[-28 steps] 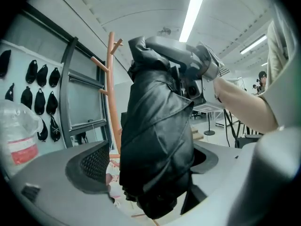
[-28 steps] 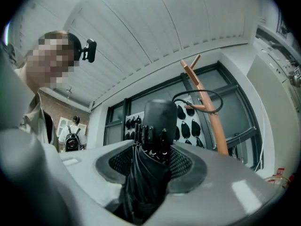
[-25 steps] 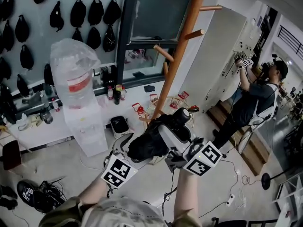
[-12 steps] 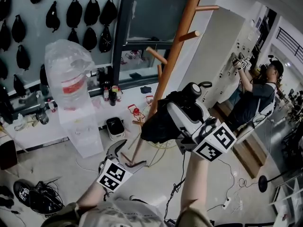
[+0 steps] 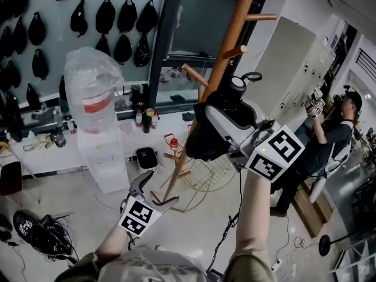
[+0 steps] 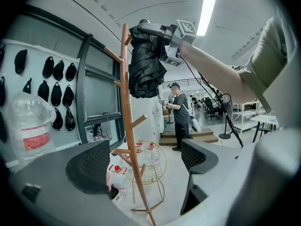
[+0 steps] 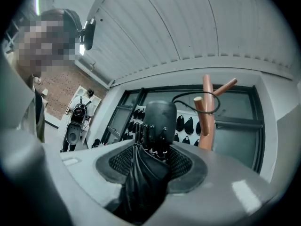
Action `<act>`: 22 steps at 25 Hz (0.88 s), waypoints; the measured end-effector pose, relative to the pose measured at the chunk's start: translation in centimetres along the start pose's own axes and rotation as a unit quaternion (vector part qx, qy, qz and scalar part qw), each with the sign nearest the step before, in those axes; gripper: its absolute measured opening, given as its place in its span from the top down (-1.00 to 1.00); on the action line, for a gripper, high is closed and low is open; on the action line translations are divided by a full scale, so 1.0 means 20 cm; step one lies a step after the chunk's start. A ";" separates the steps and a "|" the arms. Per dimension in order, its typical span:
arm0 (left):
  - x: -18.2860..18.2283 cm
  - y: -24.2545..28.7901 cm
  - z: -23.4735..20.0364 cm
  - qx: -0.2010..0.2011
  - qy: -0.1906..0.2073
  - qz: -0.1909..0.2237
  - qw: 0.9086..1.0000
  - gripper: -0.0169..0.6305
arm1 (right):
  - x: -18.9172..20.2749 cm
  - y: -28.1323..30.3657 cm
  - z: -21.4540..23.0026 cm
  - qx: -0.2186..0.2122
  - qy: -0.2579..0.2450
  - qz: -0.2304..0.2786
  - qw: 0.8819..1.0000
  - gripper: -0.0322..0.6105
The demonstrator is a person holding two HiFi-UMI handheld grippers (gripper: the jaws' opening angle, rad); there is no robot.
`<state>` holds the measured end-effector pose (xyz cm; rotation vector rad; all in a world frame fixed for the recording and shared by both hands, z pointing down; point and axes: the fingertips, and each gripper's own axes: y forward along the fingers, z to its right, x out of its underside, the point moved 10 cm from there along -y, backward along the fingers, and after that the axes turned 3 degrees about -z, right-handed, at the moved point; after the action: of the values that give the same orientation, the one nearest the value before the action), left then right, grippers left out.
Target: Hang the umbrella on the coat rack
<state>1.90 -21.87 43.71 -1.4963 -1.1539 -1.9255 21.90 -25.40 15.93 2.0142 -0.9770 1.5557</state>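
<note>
The right gripper [image 5: 230, 111] is raised beside the upper pegs of the coat rack [image 5: 226, 51]; its fingers [image 7: 188, 166] pinch the folded black umbrella [image 5: 205, 137] just below the handle, which points at the rack's top; the fabric hangs clear of the pole, just beside it. The left gripper [image 5: 154, 192] sits low near the rack's foot, fingers [image 6: 89, 166] spread with nothing between them. A wire basket [image 5: 205, 169] crowds the base; a water dispenser [image 5: 97, 122] stands well to the left, with open floor [image 5: 194, 228] nearer the person.
</note>
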 end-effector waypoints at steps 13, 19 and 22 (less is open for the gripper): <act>-0.02 -0.04 -0.05 -0.030 -0.007 -0.013 0.999 -0.47 | -0.11 0.19 0.15 -0.030 0.006 -0.004 1.000 0.33; -0.03 -0.03 -0.04 -0.024 -0.006 -0.015 1.000 -0.47 | -0.12 0.24 0.18 -0.030 0.020 -0.016 0.999 0.33; -0.02 -0.03 -0.04 -0.022 -0.004 -0.018 1.000 -0.47 | -0.12 0.25 0.20 -0.031 0.036 -0.016 0.999 0.33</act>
<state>1.12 -22.14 43.07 -1.5181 -1.1565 -1.9823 20.55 -30.75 12.14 1.9091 -0.9497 1.5498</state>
